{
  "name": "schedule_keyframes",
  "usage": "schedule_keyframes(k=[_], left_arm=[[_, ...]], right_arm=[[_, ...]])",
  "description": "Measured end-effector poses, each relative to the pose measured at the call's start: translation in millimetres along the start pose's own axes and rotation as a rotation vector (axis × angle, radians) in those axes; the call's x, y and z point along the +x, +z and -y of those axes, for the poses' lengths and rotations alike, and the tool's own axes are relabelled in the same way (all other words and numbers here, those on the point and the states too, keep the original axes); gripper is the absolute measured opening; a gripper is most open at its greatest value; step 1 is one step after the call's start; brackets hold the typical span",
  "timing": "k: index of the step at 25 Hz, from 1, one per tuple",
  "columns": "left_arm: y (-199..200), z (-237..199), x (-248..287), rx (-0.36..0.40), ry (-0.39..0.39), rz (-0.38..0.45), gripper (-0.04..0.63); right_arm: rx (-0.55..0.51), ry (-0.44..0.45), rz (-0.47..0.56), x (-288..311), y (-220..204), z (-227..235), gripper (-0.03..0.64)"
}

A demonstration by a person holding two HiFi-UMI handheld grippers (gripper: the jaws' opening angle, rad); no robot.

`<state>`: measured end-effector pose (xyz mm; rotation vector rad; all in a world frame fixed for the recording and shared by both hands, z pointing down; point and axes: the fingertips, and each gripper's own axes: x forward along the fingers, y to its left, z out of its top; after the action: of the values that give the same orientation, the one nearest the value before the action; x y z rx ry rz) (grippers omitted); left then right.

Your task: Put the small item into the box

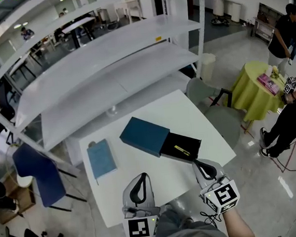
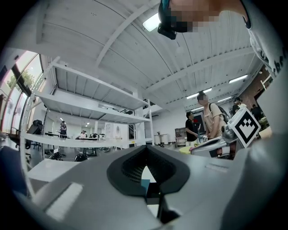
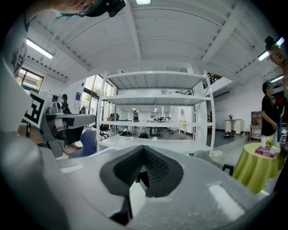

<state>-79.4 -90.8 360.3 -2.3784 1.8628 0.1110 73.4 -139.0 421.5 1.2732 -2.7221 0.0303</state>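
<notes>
A dark teal box [image 1: 144, 135] lies on the white table [image 1: 160, 187], with its black inner tray [image 1: 182, 147] slid out to the right. A small thin yellow item [image 1: 181, 149] rests in the tray. My left gripper [image 1: 141, 177] hovers near the table's front edge, below the box, its jaws closed and holding nothing. Just below the tray's near corner, my right gripper [image 1: 198, 163] is likewise shut and empty. In the left gripper view the closed jaws [image 2: 145, 156] hide most of the table, and the box shows only as a sliver. The right gripper view shows shut jaws [image 3: 143, 151].
A light blue flat book-like piece [image 1: 101, 159] lies on the table's left part. A white shelf rack [image 1: 106, 67] stands behind the table. A blue chair [image 1: 36, 173] is at the left, a grey chair [image 1: 203, 92] and a yellow-covered round table [image 1: 257, 86] at the right, with people [image 1: 285, 29] nearby.
</notes>
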Motion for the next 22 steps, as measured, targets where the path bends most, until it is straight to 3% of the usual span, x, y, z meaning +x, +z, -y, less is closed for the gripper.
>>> schedule_keyframes(k=[8, 22], left_arm=[[2.9, 10.6, -13.2, 0.046, 0.005, -0.012, 0.02], [13.2, 32.1, -26.9, 0.023, 0.007, 0.017, 0.02]], right_arm=[[-0.019, 0.001, 0.065, -21.8, 24.2, -5.6, 0.003], [-0.058, 0.006, 0.148, -54.2, 44.7, -12.5, 0.003]])
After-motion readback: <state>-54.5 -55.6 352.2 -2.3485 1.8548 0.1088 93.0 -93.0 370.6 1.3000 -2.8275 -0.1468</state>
